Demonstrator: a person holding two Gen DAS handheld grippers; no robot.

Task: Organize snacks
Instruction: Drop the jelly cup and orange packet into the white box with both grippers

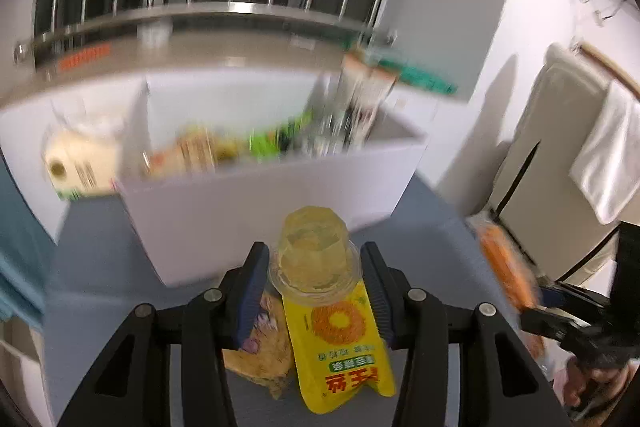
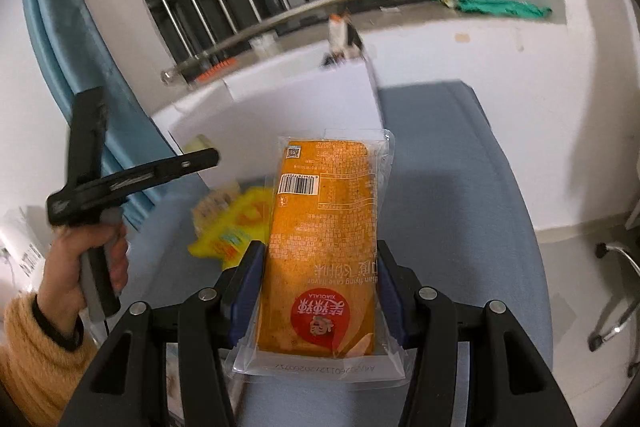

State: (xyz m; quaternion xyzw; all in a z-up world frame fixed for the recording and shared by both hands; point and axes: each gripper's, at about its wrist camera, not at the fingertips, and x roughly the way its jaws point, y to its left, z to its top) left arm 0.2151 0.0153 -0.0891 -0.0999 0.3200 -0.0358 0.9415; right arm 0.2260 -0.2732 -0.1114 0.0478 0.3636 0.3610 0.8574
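Between the blue pads of the left hand-held gripper [image 1: 316, 291] sat a clear jelly cup [image 1: 314, 255], the pads close on either side of its rim, though whether they pressed it was hard to tell. Under it lay a yellow pineapple pouch [image 1: 344, 347] and a pale snack bag [image 1: 264, 351] on the grey bench [image 1: 100, 267], before a white divided bin [image 1: 256, 207]. Its right counterpart [image 2: 320, 287] gripped an orange cake packet [image 2: 324, 239] above the bench
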